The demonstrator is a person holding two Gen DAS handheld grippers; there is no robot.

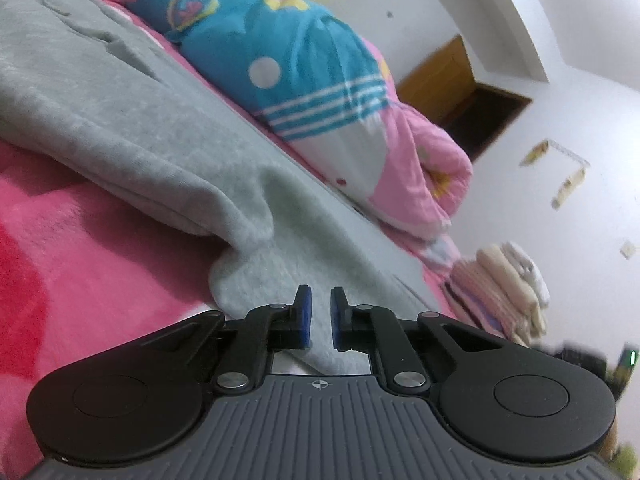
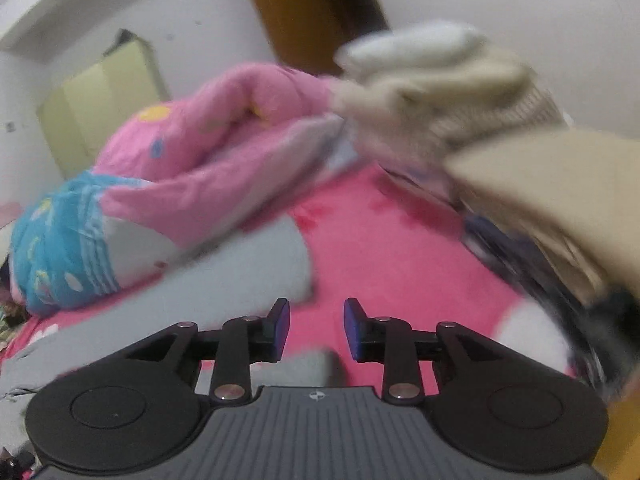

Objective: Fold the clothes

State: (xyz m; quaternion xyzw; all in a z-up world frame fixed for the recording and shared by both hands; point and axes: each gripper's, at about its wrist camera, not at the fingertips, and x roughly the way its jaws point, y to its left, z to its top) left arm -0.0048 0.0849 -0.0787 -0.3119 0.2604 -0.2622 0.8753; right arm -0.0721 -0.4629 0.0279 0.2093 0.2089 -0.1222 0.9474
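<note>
A grey fleece garment (image 1: 120,120) lies spread over the pink bed sheet (image 1: 80,260), with one folded edge raised. My left gripper (image 1: 320,316) sits at the garment's near edge. Its blue pads stand almost together, with grey cloth caught in the narrow gap between them. In the blurred right wrist view the same grey garment (image 2: 248,272) runs off to the left. My right gripper (image 2: 317,330) hangs over the pink sheet (image 2: 392,248) with its jaws apart and nothing between them. A bit of grey cloth shows just below its fingers.
A bunched blue and pink quilt (image 1: 280,60) lies along the far side of the bed, beside the garment. A stack of folded beige and white clothes (image 1: 508,280) stands at the bed's end, close on the right in the right wrist view (image 2: 460,92). A brown door (image 1: 460,88) is behind.
</note>
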